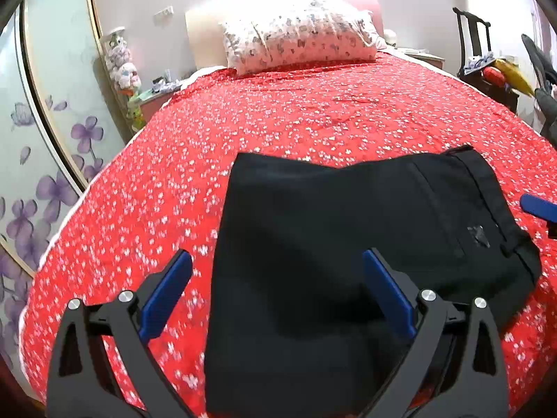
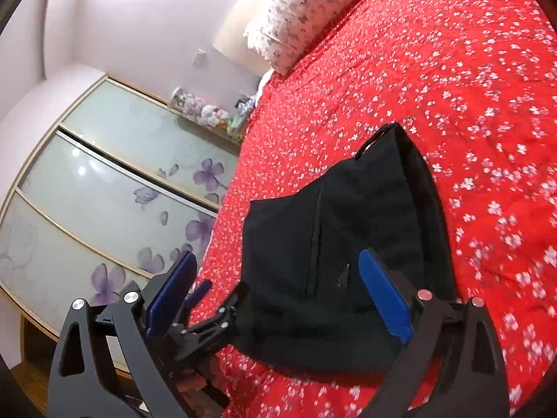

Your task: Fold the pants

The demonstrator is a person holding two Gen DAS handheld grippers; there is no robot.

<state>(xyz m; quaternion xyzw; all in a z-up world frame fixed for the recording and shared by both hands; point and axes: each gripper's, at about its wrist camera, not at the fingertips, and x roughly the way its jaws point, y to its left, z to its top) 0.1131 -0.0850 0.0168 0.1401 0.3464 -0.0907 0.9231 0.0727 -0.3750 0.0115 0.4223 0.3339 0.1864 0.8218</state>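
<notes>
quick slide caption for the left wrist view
Open left gripper above folded black pants on a red floral bedspread.

Home bedroom: bed (image 1: pixel 313 111) with red floral cover, pillow (image 1: pixel 299 35), probably wardrobe doors (image 2: pixel 115 188).

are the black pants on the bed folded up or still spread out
Folded. The pants lie as a compact block on the bedspread, waistband at one end, no legs stretched out.
</notes>
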